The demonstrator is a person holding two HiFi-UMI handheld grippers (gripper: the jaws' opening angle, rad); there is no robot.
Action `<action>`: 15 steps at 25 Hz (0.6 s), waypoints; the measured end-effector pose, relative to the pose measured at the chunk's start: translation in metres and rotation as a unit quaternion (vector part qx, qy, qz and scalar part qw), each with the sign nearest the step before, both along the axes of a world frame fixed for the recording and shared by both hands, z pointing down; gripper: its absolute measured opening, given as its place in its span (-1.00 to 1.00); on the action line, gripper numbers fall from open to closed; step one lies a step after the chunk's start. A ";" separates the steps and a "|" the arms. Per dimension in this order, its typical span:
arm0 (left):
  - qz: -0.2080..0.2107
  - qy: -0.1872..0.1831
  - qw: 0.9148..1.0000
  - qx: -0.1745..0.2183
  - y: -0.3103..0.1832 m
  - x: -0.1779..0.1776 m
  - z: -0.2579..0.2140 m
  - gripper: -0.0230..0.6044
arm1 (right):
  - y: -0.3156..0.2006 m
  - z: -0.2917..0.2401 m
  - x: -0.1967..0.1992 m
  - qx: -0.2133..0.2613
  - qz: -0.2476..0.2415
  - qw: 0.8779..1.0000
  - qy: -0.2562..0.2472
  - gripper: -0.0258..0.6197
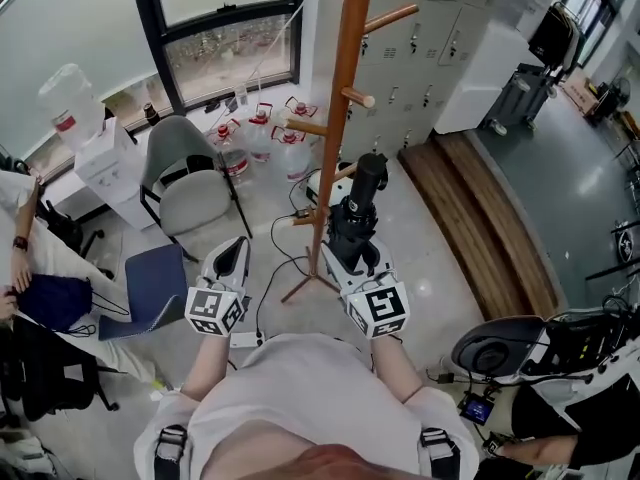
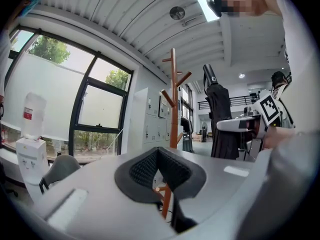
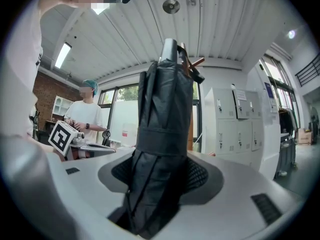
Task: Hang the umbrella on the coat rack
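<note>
A folded black umbrella stands upright in my right gripper, whose jaws are shut on its lower part. In the right gripper view the umbrella fills the middle, its handle end up, between the pads of the right gripper. The wooden coat rack stands just beyond the umbrella, with pegs jutting left and right. My left gripper hovers to the left of the rack's base, empty, jaw tips together. In the left gripper view the left gripper points at the coat rack, with the umbrella to the right.
A grey chair and a blue chair stand left of the rack. Water bottles and a dispenser line the window. Lockers and a wooden step lie to the right. A person sits at far left.
</note>
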State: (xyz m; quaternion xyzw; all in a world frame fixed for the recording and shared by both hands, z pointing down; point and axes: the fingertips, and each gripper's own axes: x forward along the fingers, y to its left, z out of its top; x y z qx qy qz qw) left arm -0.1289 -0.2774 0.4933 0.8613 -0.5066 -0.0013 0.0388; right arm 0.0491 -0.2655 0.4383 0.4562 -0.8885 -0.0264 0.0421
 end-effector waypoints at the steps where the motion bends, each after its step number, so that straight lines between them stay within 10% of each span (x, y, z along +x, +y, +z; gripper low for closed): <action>1: 0.003 0.001 1.000 0.000 -0.001 -0.002 0.000 -0.90 | -0.002 -0.004 -0.001 0.002 0.001 1.000 -0.003 -0.16; 15: 0.004 0.008 1.000 0.000 -0.008 -0.025 0.005 -0.90 | -0.037 -0.081 -0.012 0.081 0.003 0.997 0.018 -0.16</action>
